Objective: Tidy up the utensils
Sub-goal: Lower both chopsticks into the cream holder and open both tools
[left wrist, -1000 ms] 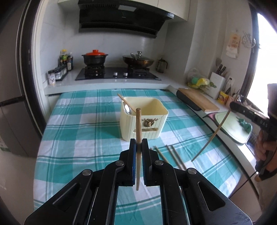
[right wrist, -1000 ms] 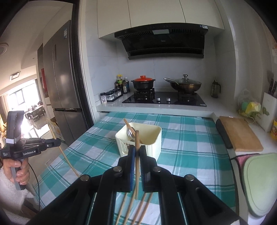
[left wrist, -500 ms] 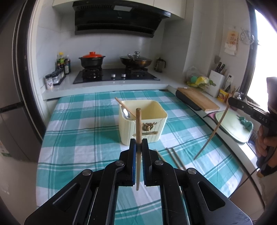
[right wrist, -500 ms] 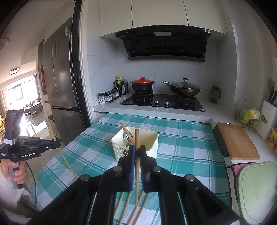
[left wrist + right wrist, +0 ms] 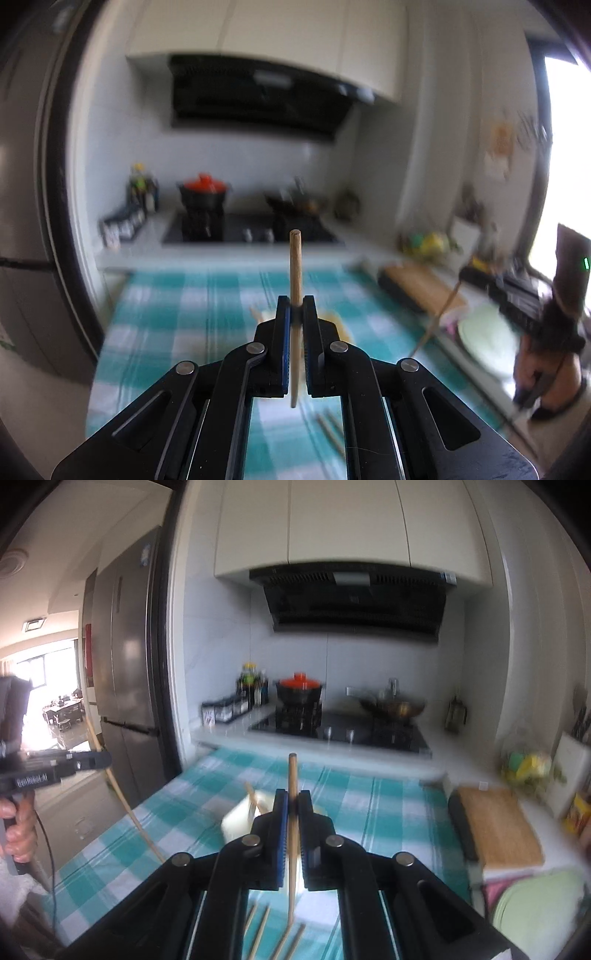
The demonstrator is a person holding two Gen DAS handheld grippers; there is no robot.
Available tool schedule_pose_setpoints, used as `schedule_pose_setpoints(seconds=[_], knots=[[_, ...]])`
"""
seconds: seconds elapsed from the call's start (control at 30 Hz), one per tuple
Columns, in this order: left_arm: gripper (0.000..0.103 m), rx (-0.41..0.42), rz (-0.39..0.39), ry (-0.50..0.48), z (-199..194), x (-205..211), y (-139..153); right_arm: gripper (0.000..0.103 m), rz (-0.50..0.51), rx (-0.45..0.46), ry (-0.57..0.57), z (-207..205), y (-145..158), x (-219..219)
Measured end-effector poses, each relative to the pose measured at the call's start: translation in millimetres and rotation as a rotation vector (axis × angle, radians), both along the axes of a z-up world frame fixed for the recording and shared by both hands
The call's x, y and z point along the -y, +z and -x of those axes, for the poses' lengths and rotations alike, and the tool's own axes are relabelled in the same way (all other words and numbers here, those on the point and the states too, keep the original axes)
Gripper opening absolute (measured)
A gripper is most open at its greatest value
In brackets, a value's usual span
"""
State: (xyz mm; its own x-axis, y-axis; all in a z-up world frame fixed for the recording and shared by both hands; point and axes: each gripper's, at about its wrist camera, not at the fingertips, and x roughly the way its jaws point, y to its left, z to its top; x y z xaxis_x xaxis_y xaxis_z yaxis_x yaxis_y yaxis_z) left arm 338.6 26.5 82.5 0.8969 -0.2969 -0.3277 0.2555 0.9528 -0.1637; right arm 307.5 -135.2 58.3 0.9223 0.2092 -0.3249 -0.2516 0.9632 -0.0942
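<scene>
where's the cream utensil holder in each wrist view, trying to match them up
Left wrist view: the cream utensil holder sits at centre, mostly hidden behind the left gripper, with only blurred slivers showing beside its fingers.
Right wrist view: the holder is just left of centre on the checked tablecloth, partly behind the right gripper.
Shared landmark: the red-lidded pot on the stove.
</scene>
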Motion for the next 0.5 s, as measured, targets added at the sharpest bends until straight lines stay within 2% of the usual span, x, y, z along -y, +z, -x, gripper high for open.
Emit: schedule_pose_setpoints(seconds=[0.1,0.2,0.27,0.33,0.37,0.5], knots=[[0.004,0.093,0.01,0.071,-24,6,10,0.006,-0.014,0.052,-0.008,-24,12,-11],[0.004,0.074,0.029,0.099,-62,16,2,0.006,-0.033,0.114,-0.013,-45,11,-21],[0.004,0.003,0.038,0.098,-94,22,-14,0.006,-0.049,0.124,-0.006,-66,-2,-27],[0.004,-0.089,0.036,0.076,-120,28,-33,0.006,-0.05,0.075,0.006,-86,-16,-31],[0.004,-0.158,0.027,0.063,-137,32,-47,0.006,-0.04,0.014,0.014,-104,-29,-35],[0.004,-0.34,-0.007,0.017,-180,42,-87,0.006,-0.028,-0.187,0.03,-151,-65,-36]])
